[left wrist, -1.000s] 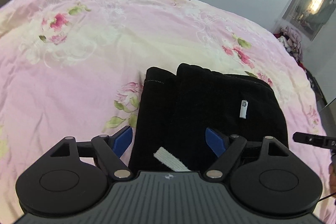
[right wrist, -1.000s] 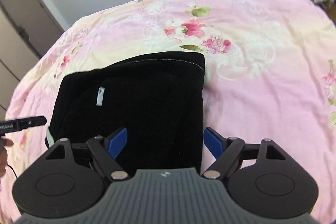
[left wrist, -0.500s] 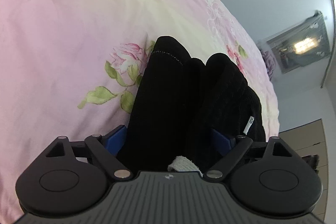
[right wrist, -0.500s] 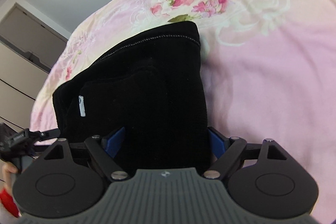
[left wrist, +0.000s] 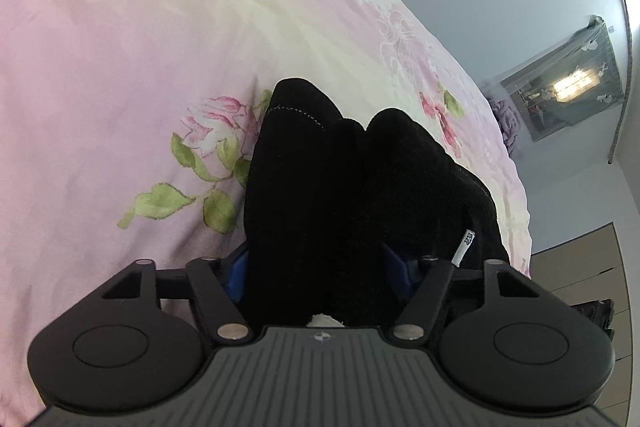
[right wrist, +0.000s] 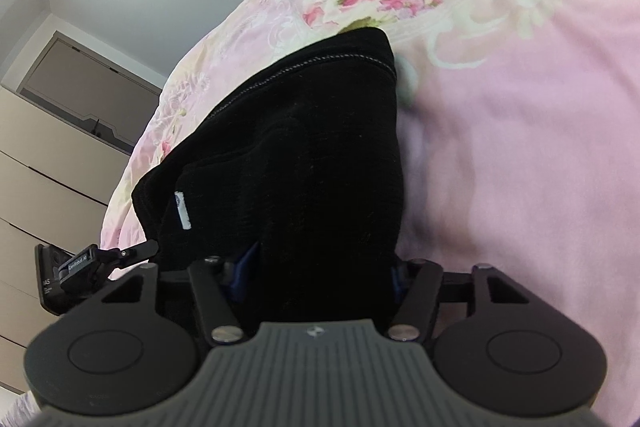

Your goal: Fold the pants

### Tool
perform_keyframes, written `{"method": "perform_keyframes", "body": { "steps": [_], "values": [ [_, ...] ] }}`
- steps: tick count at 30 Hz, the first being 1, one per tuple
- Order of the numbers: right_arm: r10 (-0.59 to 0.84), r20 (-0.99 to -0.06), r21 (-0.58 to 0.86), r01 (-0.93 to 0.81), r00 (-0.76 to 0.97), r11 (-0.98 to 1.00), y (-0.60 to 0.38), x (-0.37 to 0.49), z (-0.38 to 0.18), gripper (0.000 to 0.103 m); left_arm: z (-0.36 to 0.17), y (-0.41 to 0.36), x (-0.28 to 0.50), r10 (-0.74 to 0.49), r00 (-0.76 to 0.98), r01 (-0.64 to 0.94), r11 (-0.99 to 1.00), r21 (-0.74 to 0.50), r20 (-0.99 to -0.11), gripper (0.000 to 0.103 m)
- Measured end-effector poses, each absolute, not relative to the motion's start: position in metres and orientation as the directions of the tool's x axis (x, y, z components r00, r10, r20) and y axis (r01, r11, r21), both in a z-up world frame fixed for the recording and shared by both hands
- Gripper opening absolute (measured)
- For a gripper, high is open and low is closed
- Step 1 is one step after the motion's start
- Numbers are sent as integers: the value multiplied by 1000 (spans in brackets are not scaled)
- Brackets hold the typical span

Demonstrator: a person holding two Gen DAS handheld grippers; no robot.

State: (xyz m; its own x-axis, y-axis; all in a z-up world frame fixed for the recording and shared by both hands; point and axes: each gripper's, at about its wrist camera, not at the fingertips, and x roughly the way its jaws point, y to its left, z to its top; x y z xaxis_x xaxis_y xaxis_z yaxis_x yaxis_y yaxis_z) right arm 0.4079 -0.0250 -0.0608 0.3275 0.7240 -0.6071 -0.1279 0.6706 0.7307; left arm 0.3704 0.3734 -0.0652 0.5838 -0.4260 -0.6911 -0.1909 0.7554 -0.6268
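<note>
Both hand-held grippers [left wrist: 320,267] [right wrist: 320,271] straddle the folded pants [left wrist: 320,187].

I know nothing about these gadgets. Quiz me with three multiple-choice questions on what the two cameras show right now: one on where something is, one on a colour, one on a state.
1. Where do the pants lie?
A. on a wooden floor
B. on a flowered pink bedspread
C. in a drawer

2. What colour are the pants?
A. black
B. blue
C. white

3. What sits between the fingers of each tool?
A. nothing
B. a pillow
C. folded pants fabric

Answers:
1. B: the bedspread with its rose print surrounds the pants in both views.
2. A: the cloth is black, with only a small white tag.
3. C: the left tool and the right tool each have dark fabric filling the gap between their blue pads; both have just been closing on it.
</note>
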Motion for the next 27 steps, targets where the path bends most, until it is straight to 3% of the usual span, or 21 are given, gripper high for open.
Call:
{"method": "perform_keyframes", "body": {
  "steps": [6, 17, 27],
  "values": [
    [720, -594, 721, -161, 358, 674, -22, 398, -23, 43, -36, 367, 360, -402, 593, -172, 783, -598, -698, 50],
    [775, -545, 733, -266, 321, 626, 17, 341, 76, 41, 57, 401, 282, -348, 614, -158, 825, -542, -709, 50],
    [846, -493, 813, -241, 200, 531, 87, 283, 58, 41, 65, 460, 200, -246, 576, -257, 851, -458, -780, 50]
  ]
}}
